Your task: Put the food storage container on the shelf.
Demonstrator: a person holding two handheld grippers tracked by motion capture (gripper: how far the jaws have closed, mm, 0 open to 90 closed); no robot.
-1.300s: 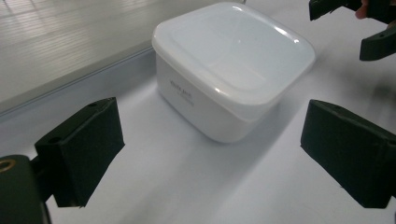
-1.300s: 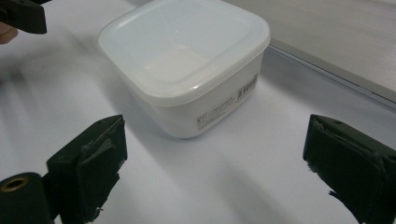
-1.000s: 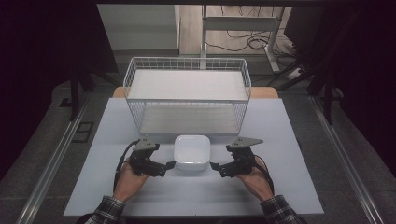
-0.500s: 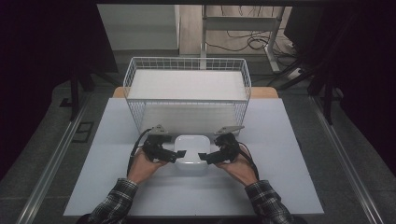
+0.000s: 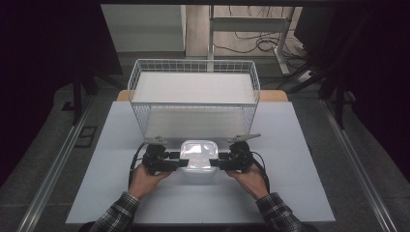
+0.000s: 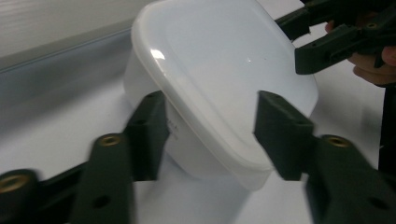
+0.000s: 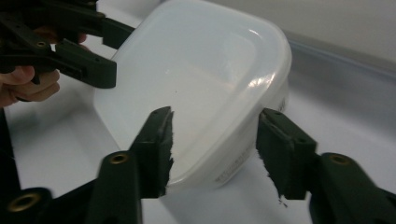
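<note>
A white translucent plastic container (image 5: 197, 157) with rounded corners and a lid closed on top sits upright on the table, just in front of the wire basket

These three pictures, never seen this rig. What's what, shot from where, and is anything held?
No robot here: a person holds a hand-worked two-jaw gripper in each hand. The high view looks down from above the person's side of the table. The left gripper and the right gripper meet a white lidded plastic container from opposite sides. Behind it stands a white wire basket. The other two pictures come from cameras riding on the grippers, looking along their black jaws. In the left gripper view the jaws straddle one end of the container; in the right gripper view they straddle the other end. Both pairs of jaws have just been closing on it. Whether the pads already press is hard to tell, and it looks not yet lifted.
</note>
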